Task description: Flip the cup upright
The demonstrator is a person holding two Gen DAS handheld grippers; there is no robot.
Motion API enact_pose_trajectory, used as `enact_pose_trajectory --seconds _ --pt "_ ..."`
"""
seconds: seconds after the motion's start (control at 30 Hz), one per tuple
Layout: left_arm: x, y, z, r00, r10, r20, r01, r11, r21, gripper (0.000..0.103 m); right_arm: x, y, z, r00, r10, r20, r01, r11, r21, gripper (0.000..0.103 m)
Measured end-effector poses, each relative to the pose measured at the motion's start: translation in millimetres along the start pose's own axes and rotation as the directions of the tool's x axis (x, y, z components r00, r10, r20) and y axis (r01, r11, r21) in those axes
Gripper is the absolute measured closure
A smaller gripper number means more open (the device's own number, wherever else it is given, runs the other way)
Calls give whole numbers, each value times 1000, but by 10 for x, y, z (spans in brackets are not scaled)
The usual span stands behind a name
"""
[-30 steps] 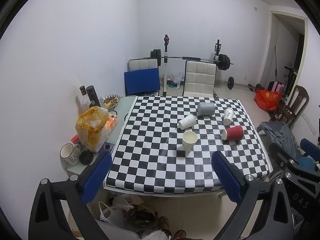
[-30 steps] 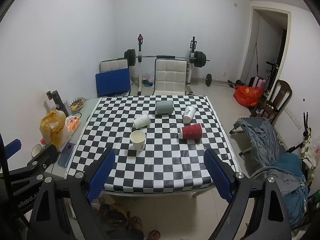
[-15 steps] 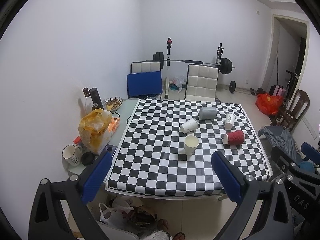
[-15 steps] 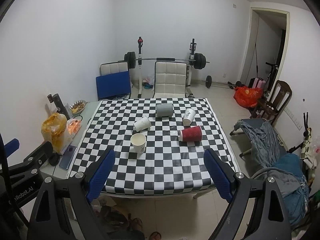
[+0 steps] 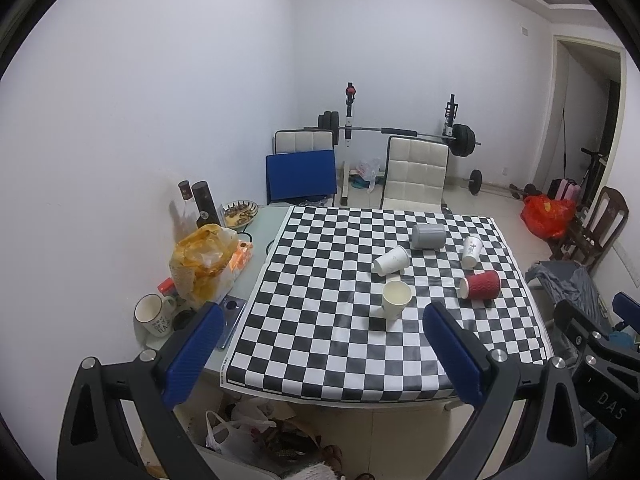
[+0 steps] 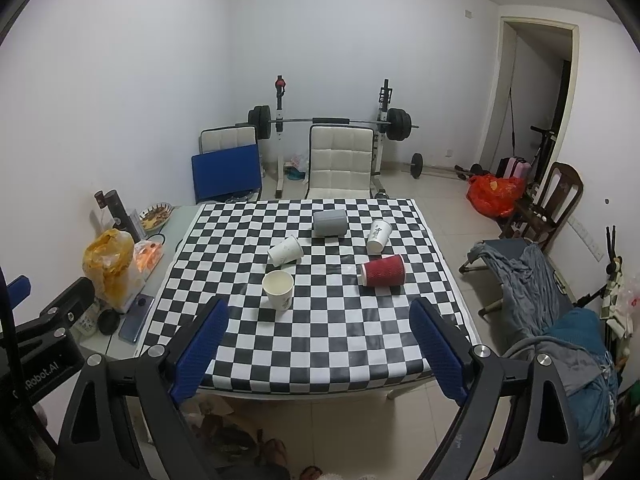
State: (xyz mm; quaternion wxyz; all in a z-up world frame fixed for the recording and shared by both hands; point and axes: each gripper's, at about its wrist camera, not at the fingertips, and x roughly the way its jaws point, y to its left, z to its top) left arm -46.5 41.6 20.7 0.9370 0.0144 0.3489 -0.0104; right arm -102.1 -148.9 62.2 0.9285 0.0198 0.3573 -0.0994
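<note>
1. While both claws hung short of the checkered table (image 6: 320, 360), the left gripper (image 5: 320, 350) and right gripper (image 6: 318, 344) were spread wide, holding nothing.
2. One cream paper cup (image 6: 279, 290) stood upright.
3. On their sides lay a white cup (image 6: 285, 251), a gray cup (image 6: 330, 222), a printed cup (image 6: 379, 235) and a red cup (image 6: 383, 271).

Glossy checkered tablecloth (image 6: 320, 344), ribbed red paper cup (image 6: 383, 271), smooth white paper cups (image 6: 279, 289), matt grey cup (image 6: 330, 222), quilted white leather-look chair (image 6: 340, 168), crumpled grey cloth (image 6: 524, 276), blue textured gripper pads (image 6: 199, 352).
</note>
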Motion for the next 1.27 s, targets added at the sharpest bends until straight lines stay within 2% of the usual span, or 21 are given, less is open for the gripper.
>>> enact_pose_trajectory --seconds 1.27 --pt "166 53 76 1000 1 -13 -1 1000 18 1 137 39 62 1000 4 -11 -4 1000 2 6"
